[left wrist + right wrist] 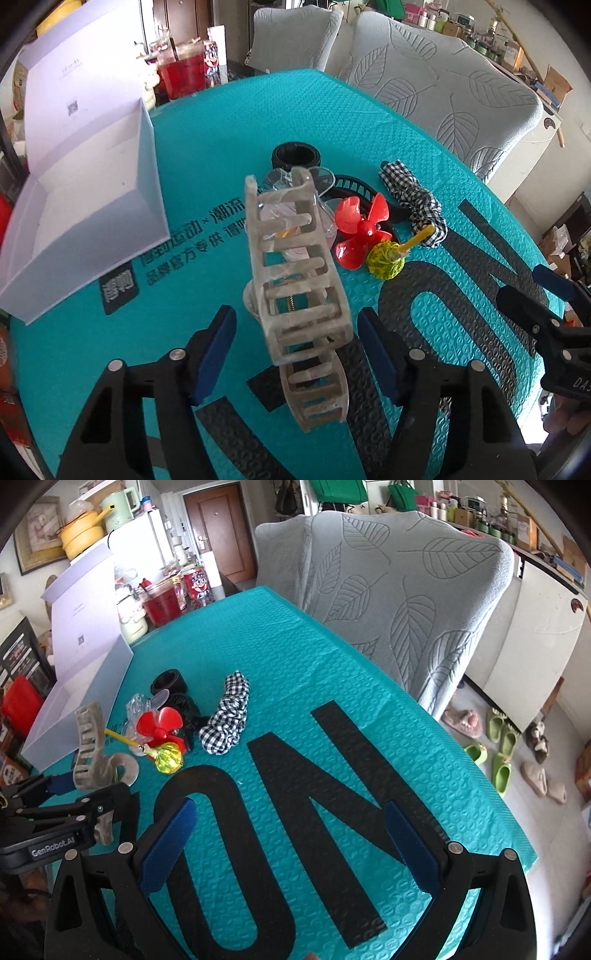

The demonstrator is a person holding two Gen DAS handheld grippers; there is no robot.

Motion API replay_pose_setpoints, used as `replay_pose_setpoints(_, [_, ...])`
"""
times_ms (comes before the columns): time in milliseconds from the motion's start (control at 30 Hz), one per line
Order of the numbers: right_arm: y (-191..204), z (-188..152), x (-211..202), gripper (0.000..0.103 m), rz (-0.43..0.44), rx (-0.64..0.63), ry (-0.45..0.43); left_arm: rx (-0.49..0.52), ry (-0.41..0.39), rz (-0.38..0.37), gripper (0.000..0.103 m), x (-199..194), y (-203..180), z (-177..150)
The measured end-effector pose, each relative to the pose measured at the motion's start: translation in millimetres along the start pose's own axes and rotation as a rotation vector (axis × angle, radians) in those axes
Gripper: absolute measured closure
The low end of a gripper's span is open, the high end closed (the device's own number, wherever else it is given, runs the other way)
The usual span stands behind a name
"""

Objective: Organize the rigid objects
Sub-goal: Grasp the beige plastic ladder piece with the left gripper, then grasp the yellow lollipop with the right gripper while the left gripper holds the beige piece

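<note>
Box, lid up, at mat's left edge. L gripper jaws straddle clear claw clip, pads not touching it. Red propeller, lollipop, checked scrunchie just beyond. R gripper jaws spread, nothing between.

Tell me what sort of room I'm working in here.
Most likely a lived-in home dining area: covered chairs stand at the teal-matted table, slippers lie on the floor, and a kettle sits atop a white fridge.
</note>
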State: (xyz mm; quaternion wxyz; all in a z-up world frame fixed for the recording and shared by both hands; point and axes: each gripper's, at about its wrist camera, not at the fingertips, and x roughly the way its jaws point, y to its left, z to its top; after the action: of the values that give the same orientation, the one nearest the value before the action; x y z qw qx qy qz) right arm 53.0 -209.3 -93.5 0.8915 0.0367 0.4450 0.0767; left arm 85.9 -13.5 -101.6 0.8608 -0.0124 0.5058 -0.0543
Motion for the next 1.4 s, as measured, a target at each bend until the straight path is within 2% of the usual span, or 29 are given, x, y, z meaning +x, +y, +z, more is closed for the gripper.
replay_pose_setpoints(33, [0.5, 0.6, 1.3, 0.0, 0.0, 0.0, 0.003, -0.006, 0.016, -0.014, 0.05, 3.2, 0.2, 0.3])
replay_pose_setpoints(100, [0.7, 1.0, 3.1, 0.0, 0.0, 0.002, 0.008, -0.012, 0.015, -0.02, 0.051, 5.7, 1.1, 0.6])
replay_pose_setpoints(133, [1.2, 1.2, 4.0, 0.0, 0.002, 0.002, 0.011, -0.009, 0.004, -0.012, 0.06, 5.2, 1.1, 0.6])
replay_pose_setpoints(200, [3.2, 1.9, 5.3, 0.0, 0.002, -0.002, 0.014, -0.012, -0.004, -0.009, 0.07, 4.3, 2.7, -0.1])
replay_pose_setpoints(500, [19.2, 2.7, 9.2, 0.0, 0.038, -0.031, 0.021, -0.035, -0.047, -0.036, 0.07, -15.6, 20.7, -3.7])
replay_pose_setpoints(767, [43.6, 1.5, 20.1, 0.001, 0.142, -0.058, 0.048, -0.091, -0.065, -0.008, 0.07, -37.2, 47.6, -14.9])
replay_pose_setpoints(867, [55.2, -1.8, 27.2, 0.009, 0.156, -0.106, 0.073, -0.125, -0.066, 0.007, 0.07, -40.1, 58.9, -21.2])
replay_pose_setpoints(1033, [78.8, -6.1, 44.4, 0.036, 0.177, -0.169, 0.103, -0.179, -0.072, 0.02, 0.07, -43.6, 73.6, -32.7])
replay_pose_setpoints(1167, [89.6, -1.6, 54.1, 0.045, 0.168, -0.155, 0.075, -0.207, -0.073, 0.022, 0.07, -46.0, 81.3, -37.4])
replay_pose_setpoints(1233, [90.5, 1.9, 56.3, 0.059, 0.163, -0.139, 0.066, -0.209, -0.073, 0.02, 0.07, -47.4, 84.2, -38.5])
replay_pose_setpoints(1400, [91.4, 6.1, 59.3, 0.061, 0.157, -0.116, 0.057, -0.212, -0.084, 0.015, 0.07, -49.7, 87.8, -40.0])
